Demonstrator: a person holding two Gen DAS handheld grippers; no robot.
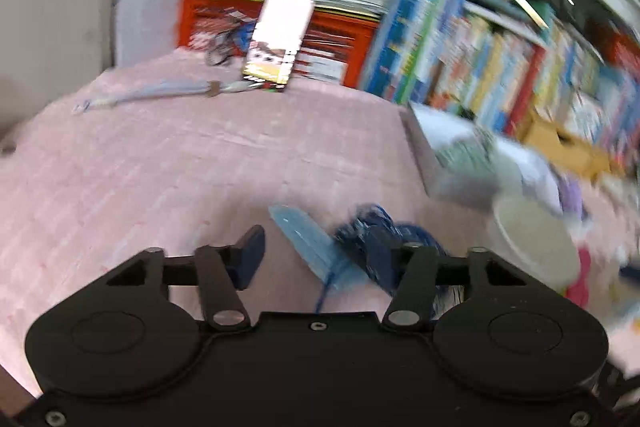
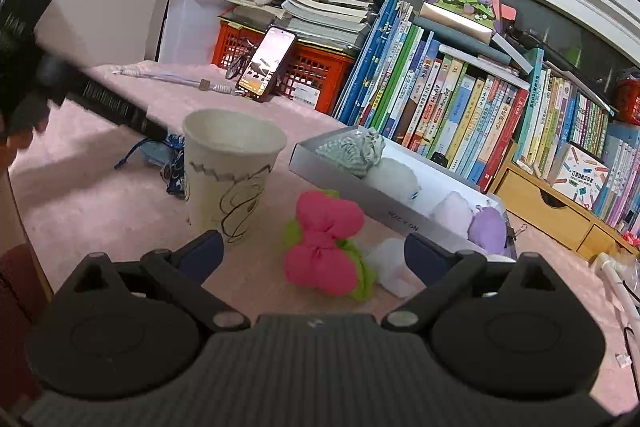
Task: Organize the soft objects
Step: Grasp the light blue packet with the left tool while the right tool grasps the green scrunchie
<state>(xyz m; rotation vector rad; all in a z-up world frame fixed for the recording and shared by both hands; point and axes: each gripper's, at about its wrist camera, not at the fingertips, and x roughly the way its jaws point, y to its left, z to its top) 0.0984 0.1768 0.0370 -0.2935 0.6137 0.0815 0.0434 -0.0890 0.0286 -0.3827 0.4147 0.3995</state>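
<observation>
Both grippers, left (image 1: 316, 259) and right (image 2: 312, 251), are hanging wide open and empty. Four soft bundles are already sitting in the grey tray (image 2: 340, 167); the pink-and-green bundle (image 2: 324, 247), white bundle (image 2: 390, 267) and blue drawstring pouch (image 1: 376, 227) are waiting on the pink cloth (image 1: 200, 167), so sorting is looking roughly half done.

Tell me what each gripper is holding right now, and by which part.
Nothing is held. The left gripper is open above the blue fabric items on the pink cloth. The right gripper is open too, with the pink bow-shaped soft toy lying loose between its fingers.
</observation>
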